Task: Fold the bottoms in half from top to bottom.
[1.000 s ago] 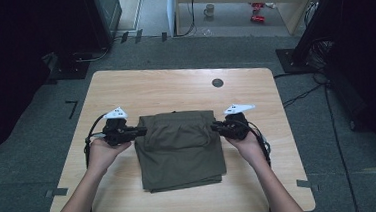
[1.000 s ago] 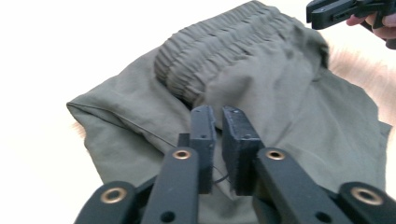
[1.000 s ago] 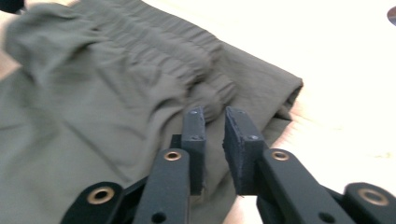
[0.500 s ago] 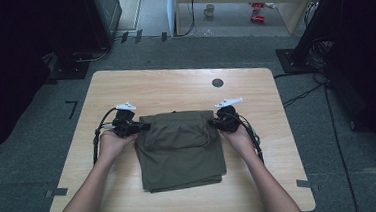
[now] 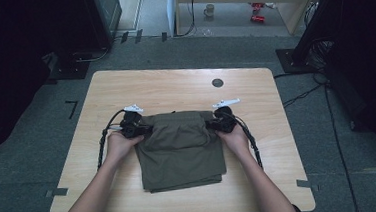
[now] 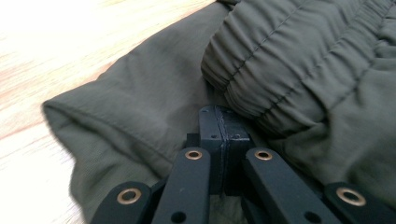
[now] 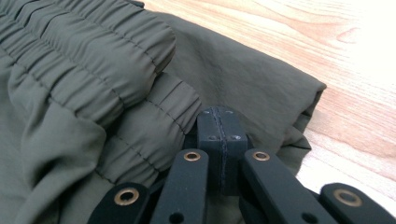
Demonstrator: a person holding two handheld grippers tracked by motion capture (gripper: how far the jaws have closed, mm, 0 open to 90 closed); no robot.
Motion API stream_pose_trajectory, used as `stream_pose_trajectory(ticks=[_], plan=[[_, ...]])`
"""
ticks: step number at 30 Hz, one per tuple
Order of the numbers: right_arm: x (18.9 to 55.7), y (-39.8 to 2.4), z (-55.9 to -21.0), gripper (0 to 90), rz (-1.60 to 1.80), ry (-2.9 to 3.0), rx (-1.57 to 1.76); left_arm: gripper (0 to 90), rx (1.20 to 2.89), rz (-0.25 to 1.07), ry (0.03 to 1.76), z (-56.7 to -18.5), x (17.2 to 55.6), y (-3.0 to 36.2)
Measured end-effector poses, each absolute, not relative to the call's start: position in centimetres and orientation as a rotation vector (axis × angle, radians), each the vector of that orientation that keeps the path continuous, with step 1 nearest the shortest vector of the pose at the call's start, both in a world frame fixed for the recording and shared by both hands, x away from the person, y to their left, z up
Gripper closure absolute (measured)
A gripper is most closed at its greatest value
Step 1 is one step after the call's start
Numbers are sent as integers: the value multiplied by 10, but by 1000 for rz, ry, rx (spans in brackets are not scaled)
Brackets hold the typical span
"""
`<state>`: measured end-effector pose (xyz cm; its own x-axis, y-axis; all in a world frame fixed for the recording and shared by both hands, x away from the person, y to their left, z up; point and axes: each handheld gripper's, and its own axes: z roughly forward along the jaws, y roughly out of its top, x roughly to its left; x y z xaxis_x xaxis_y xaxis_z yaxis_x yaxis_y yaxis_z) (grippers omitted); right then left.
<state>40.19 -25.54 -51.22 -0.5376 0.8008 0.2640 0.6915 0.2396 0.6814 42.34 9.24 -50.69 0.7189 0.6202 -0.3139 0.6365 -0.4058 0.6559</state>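
I have the olive-green garment lying folded at the centre of the high view, on the wooden table, its gathered waistband along the upper edge. The left gripper sits at the garment's upper left corner, the right gripper at its upper right. Both have just finished closing. In the left gripper view, my pads meet flat against each other, low in the middle of the frame, the tips resting on the fabric below the elastic band (whether a fold is caught between them I cannot tell). The right gripper view shows the same: jaws pressed together, tips against the fabric beside the waistband.
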Motion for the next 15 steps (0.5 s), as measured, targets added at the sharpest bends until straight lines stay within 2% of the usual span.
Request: stream_pose_trajectory(ticks=[15], plan=[[379, -266, -490, 870, 1385, 2327, 1376, 877, 2048, -43, 857, -483, 400, 96]])
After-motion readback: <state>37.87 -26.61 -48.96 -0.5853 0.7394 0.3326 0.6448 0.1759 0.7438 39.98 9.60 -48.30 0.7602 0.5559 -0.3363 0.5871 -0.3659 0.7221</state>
